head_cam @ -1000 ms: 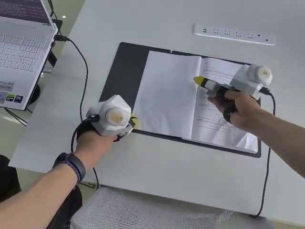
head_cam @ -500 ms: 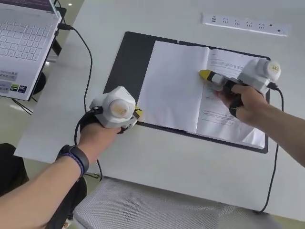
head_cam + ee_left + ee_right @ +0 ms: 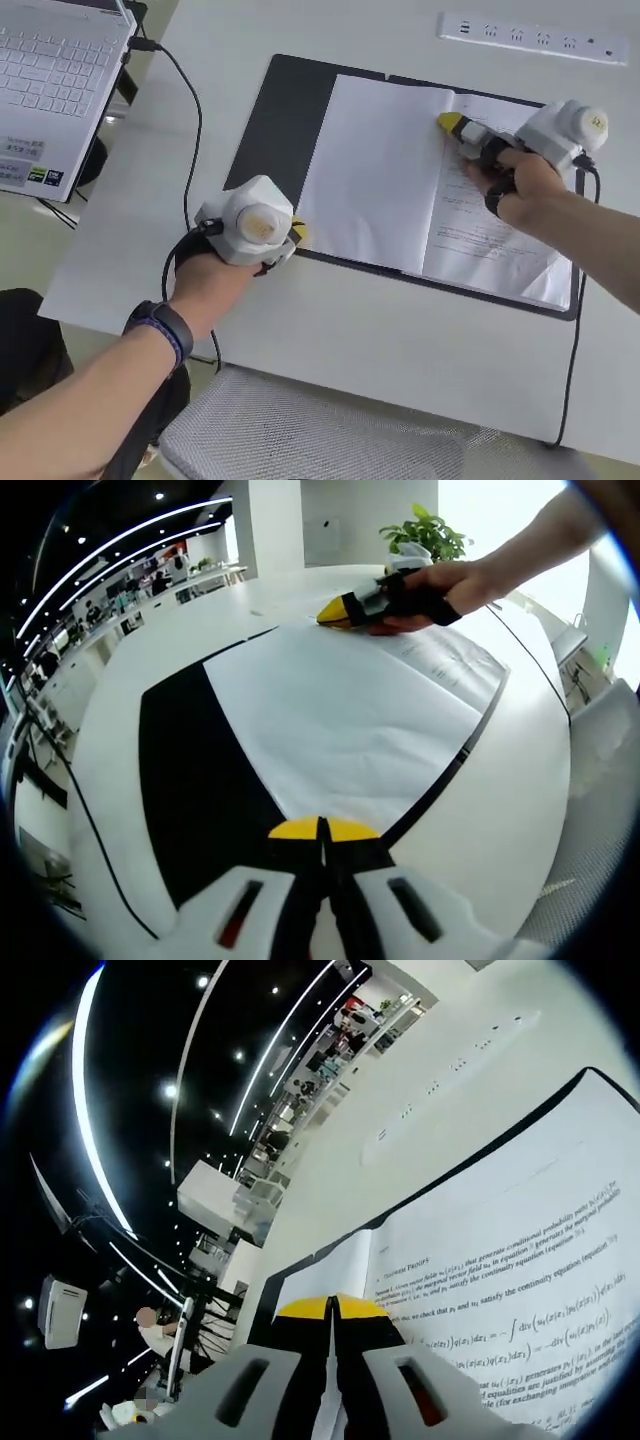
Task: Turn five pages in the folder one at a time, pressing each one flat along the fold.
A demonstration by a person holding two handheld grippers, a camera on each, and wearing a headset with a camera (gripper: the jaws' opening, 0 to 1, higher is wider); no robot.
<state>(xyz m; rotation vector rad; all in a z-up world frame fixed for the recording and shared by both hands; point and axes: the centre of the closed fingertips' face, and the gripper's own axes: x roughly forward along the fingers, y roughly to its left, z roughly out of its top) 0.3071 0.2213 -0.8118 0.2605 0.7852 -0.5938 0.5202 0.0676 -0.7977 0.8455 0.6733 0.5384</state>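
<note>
Left claw [image 3: 296,233] sat with its jaws closed on nothing, tips down at the near edge of the open folder [image 3: 275,120], seemingly pinning it to the bench. Ahead and to its right the blank turned page [image 3: 375,170] lay flat, running up to the fold [image 3: 434,200]. Right claw [image 3: 450,122], jaws likewise together and empty, pressed its yellow tips on the fold near the far end, the printed page [image 3: 495,235] spread behind it under the hand. The step looked like creasing a turned page; the count could not be told. Next, the right claw would need to lift, reach the printed page's free edge, nip one sheet alone and carry it across.
</note>
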